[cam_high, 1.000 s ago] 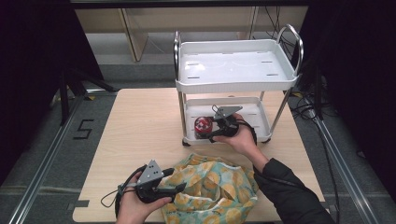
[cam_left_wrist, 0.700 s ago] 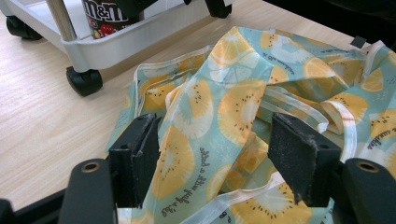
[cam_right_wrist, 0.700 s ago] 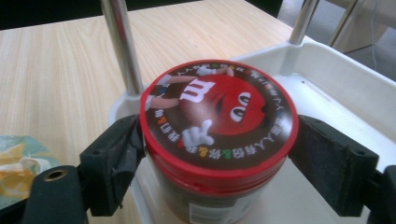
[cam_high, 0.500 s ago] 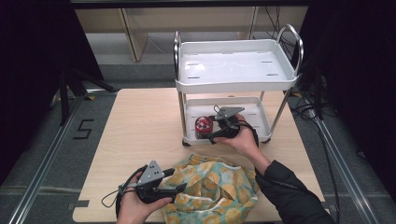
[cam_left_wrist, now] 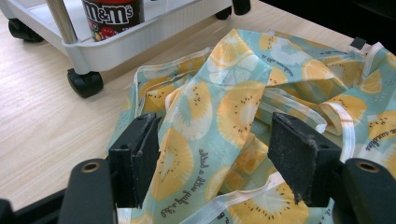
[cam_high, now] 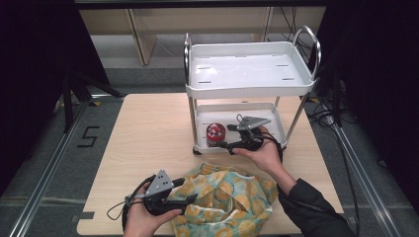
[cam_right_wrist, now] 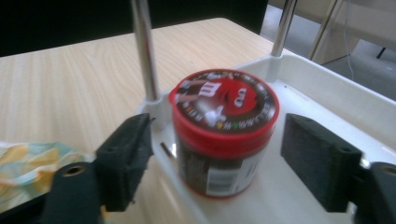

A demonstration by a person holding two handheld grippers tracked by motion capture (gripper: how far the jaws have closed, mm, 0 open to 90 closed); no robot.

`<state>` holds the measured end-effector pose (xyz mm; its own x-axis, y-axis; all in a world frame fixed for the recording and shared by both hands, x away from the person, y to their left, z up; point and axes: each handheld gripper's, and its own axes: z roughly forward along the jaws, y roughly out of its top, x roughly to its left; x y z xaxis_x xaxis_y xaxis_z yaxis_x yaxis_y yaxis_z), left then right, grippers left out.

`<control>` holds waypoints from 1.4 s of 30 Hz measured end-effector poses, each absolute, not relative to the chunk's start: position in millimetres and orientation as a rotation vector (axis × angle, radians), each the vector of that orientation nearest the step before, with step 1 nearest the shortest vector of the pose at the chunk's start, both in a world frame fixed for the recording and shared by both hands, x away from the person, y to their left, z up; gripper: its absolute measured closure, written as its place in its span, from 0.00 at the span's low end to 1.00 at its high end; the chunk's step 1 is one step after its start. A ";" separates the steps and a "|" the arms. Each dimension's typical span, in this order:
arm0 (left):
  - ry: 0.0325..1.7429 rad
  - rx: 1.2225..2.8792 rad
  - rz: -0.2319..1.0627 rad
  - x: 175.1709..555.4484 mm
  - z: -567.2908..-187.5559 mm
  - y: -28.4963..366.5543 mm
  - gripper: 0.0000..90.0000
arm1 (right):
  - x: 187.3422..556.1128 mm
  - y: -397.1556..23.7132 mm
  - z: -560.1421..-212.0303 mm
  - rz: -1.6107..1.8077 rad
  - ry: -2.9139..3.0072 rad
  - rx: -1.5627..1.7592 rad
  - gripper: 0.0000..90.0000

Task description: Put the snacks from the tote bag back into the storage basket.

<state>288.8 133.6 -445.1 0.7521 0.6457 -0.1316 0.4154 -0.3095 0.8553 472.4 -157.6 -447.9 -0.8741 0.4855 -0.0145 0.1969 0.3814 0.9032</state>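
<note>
**Two grippers, one at the bag, one at the jar**

Two views show the candy jar [cam_right_wrist: 224,135] on the lower shelf of the white cart [cam_high: 249,84], beside a chrome post. The right gripper [cam_high: 232,144] has its jaws spread either side of the jar, clear of it; they have just been closing a little. The jar's label is blurred and partly cut off in the left gripper view. The left gripper [cam_high: 190,200] rests at the lemon-print bag [cam_left_wrist: 243,112] on the surface [cam_high: 148,128], jaws wide with crumpled cloth between them; whether the pads pinch it is unclear.
</note>
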 end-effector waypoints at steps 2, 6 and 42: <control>0.815 1.946 0.288 288.0 -444.6 132.8 0.37 | 466.8 -161.7 -448.3 1.489 2.382 0.621 0.44; 0.786 1.972 0.301 289.5 -444.5 133.8 0.37 | 454.9 -167.7 -447.4 1.501 2.354 0.696 0.66; 0.782 1.962 0.287 289.7 -446.5 134.0 0.37 | 441.4 -102.8 -442.4 1.355 2.394 0.801 0.95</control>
